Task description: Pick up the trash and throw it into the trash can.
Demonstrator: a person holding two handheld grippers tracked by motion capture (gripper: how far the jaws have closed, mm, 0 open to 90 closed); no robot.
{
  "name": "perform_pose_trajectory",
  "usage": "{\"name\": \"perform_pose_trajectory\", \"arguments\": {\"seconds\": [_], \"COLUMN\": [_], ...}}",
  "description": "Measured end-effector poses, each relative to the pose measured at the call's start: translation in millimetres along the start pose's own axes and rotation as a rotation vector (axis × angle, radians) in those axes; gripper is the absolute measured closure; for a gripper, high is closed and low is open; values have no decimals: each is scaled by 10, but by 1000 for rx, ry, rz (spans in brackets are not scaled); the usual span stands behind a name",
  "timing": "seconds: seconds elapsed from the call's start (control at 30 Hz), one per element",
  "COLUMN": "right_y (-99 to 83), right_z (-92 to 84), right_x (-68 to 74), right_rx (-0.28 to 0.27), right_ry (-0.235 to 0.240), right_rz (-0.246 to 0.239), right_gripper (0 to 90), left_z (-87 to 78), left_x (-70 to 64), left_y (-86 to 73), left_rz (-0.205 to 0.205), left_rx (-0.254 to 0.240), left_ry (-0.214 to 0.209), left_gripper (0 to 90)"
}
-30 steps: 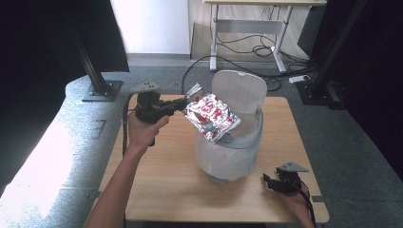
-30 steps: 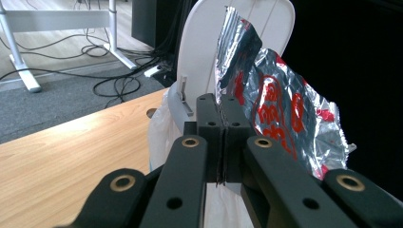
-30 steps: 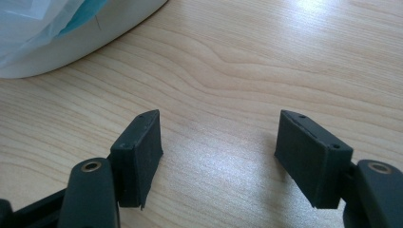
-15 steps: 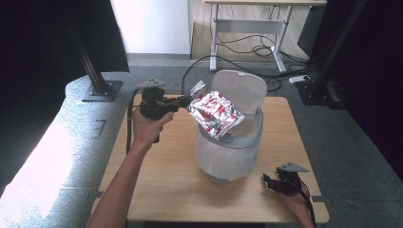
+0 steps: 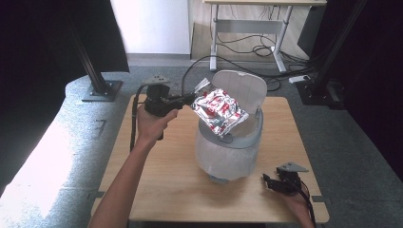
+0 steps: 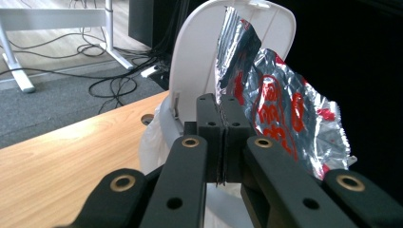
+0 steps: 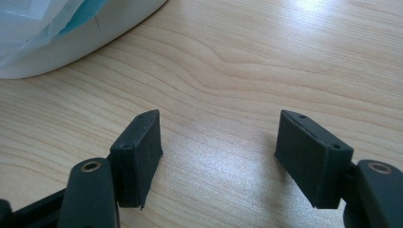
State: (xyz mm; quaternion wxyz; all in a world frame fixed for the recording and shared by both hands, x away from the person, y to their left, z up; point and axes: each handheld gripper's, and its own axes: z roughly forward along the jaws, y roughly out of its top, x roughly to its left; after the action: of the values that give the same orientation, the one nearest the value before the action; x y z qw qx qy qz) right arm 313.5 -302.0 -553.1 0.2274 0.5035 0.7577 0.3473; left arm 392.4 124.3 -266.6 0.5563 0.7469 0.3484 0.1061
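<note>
Foil bag (image 5: 219, 110) shifted rightward, over bin (image 5: 228, 152).

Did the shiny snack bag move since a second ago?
Yes. In the high view the foil bag, pinched in the left gripper, has shifted slightly up, towards the bin's raised lid, and hangs above the open bin.

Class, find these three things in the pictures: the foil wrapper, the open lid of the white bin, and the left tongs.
foil wrapper (image 5: 221, 110), high view, middle of the crinkled silver face.
bin lid (image 5: 247, 90), high view, bare upper part of the raised lid.
left tongs (image 6: 222, 124), left gripper view, where the shut tips pinch the wrapper's edge.
</note>
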Motion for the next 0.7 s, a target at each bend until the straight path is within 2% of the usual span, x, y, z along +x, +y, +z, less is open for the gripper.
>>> {"name": "perform_pose_trajectory", "arguments": {"seconds": [0.4,0.7], "right_y": [0,-1], "right_z": [0,0], "right_x": [6,9], "right_rx": [2,1], "right_ry": [0,-1], "right_rz": [1,1], "right_gripper": [306,304], "left_z": [172,248], "left_x": [-30,-49], "left_y": [45,90], "left_rz": [-17,-6], "left_rx": [4,12], "left_ry": [-4,5], "left_gripper": [892,892]}}
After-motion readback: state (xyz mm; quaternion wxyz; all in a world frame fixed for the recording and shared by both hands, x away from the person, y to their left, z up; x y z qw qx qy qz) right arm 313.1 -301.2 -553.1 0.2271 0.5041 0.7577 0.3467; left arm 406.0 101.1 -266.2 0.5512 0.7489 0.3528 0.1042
